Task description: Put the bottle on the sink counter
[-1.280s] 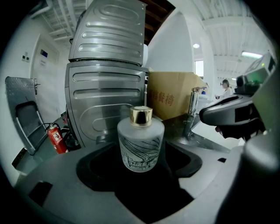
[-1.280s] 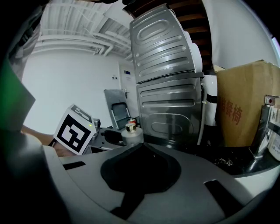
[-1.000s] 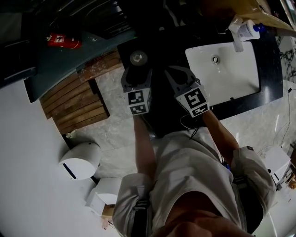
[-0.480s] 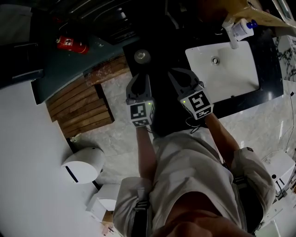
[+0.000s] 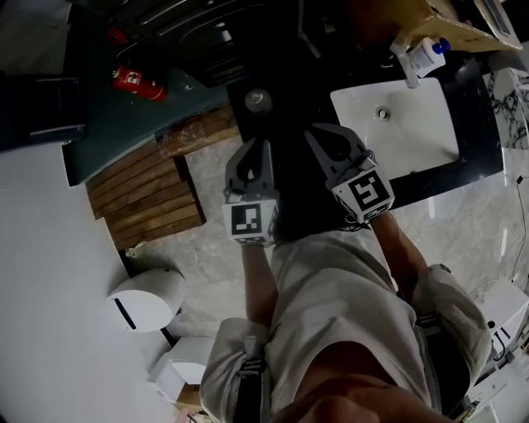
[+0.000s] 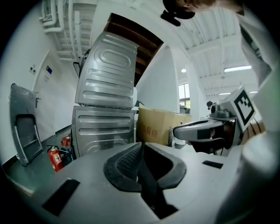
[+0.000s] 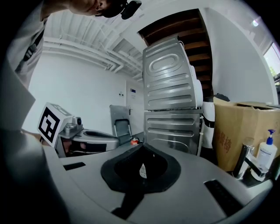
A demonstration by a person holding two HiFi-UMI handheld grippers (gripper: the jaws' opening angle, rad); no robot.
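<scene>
Two tongs: held side by side by the person (image 5: 347,330), over the left part of the dark table (image 5: 483,116).
Left tongs (image 5: 258,147): its jaws have just been closing and now meet tip to tip, with nothing between them.
Right tongs (image 5: 319,132): jaws together as well, black pads meeting at the tip, empty.
Bottle (image 5: 427,56): white with a blue pump top, standing upright at the far right, at the sink's far edge; whether its base sits on the table or on the sink's rim cannot be told. It is well apart from both tongs.
Sink (image 5: 417,157): white basin set in the table, right of the tongs.
Tap (image 5: 403,59): just left of the bottle, reaching over the basin.
Box (image 5: 434,18): brown cardboard, just beyond the bottle.
Machines (image 6: 105,109): two ribbed metal units stacked one on the other, far side, left of the box.
Extinguisher (image 5: 139,83): red, on the floor at the far left.
Slats (image 5: 149,194): wooden boards on the floor, left of the tongs.
</scene>
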